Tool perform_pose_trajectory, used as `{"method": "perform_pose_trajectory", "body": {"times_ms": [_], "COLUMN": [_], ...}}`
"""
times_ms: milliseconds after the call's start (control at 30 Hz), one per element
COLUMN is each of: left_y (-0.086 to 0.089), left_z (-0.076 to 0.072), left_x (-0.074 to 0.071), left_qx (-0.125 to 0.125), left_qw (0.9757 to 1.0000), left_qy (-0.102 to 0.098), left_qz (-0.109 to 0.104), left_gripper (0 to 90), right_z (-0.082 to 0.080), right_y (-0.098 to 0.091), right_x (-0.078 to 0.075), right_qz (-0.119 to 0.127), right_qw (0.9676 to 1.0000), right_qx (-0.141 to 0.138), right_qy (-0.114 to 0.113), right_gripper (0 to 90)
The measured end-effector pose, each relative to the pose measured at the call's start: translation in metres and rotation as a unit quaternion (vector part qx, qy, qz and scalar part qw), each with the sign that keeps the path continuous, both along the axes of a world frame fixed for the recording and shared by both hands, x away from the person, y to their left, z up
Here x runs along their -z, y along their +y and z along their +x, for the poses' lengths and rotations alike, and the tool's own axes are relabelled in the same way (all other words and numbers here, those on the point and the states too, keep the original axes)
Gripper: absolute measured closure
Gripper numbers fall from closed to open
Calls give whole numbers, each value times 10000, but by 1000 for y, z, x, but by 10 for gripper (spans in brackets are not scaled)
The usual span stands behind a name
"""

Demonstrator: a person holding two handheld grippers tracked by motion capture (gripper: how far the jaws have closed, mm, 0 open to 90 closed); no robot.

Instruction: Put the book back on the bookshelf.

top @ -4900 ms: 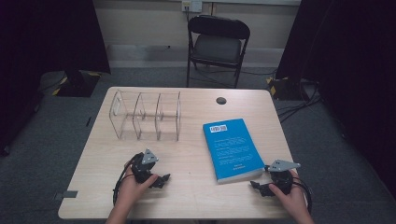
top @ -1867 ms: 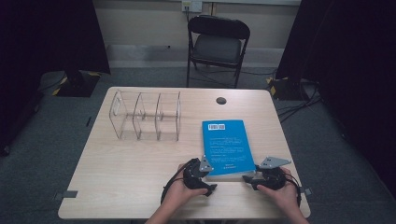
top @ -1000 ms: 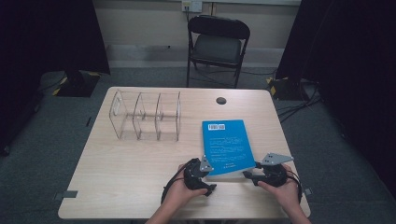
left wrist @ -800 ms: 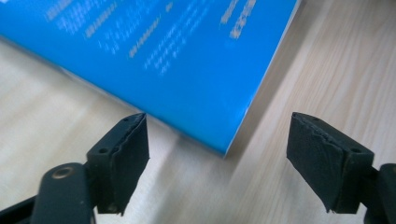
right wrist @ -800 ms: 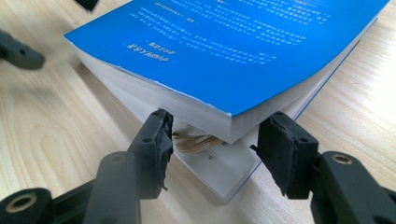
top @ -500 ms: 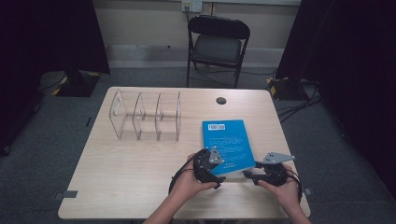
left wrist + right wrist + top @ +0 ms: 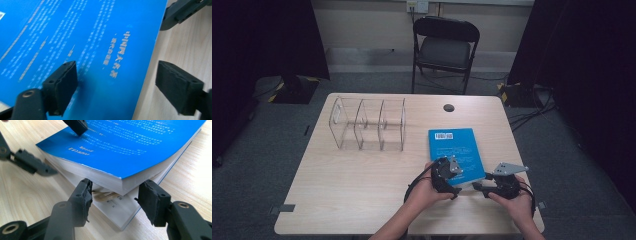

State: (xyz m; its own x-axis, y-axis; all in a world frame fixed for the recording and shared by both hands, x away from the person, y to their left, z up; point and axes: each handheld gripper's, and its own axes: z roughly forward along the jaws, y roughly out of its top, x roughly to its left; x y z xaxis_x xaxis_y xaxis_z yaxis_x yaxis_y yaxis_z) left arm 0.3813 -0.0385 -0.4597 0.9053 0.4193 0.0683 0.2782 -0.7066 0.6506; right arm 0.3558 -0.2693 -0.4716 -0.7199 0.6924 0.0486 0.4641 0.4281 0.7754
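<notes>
I have the blue paperback book lying right of centre in the high view, barcode end toward the chair, with its near corner between my two hands at the lower middle of the frame. What has changed over the last second is on my left side: the left gripper, which a second ago sat on the table just off the book's lower-left corner, has come up and over onto the cover, and its jaws have just been opening. In the left gripper view they stand spread wide, one pad hovering over the blue cover and the other out past the book's edge above the wooden table, pinching nothing. My right gripper has not shifted; in the right gripper view its jaws are parted on either side of the raised corner of the book, where the upper block of pages bows up off the bottom sheets and back cover, and I cannot tell whether the pads press on the pages. I judge I am prising the book up at that corner so the left claw can take its edge, probably to stand it in the clear acrylic divider rack at the upper left.
</notes>
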Motion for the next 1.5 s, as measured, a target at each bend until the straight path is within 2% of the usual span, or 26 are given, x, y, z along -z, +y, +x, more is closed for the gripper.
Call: {"method": "perform_pose_trajectory", "body": {"times_ms": [167,233,267,500,700,833,1000,1133,1267,1500], "left_y": [-10,-13,-14,-23,-26,-27,-26,-26,-27,-24], "left_z": [2,3,4,8,8,8,8,8,5,3], "left_x": [2,2,2,6,7,8,8,7,5,1], "left_qx": [68,27,71,20,-34,-110,-86,-76,48,69], "left_qw": [9998,9999,9997,9996,9992,9985,9982,9984,9978,9985], "left_qy": [-138,-146,-168,-277,-383,-520,-557,-525,-615,-533], "left_qz": [119,74,140,78,133,150,191,173,225,128], "left_gripper": [154,156,159,138,161,190,212,223,312,406], "right_z": [0,0,0,0,-1,0,0,1,2,2], "right_y": [0,0,0,0,0,0,0,-3,-7,-9], "right_x": [0,0,0,0,-1,-1,-1,0,0,1], "right_qz": [-3,9,14,57,73,51,64,174,263,302], "right_qw": [10000,10000,10000,10000,9999,10000,10000,9998,9996,9995], "right_qx": [20,27,25,70,77,64,54,47,34,48], "right_qy": [-9,9,3,18,-5,2,18,74,69,6], "right_gripper": [450,450,450,450,450,451,448,438,423,401]}}
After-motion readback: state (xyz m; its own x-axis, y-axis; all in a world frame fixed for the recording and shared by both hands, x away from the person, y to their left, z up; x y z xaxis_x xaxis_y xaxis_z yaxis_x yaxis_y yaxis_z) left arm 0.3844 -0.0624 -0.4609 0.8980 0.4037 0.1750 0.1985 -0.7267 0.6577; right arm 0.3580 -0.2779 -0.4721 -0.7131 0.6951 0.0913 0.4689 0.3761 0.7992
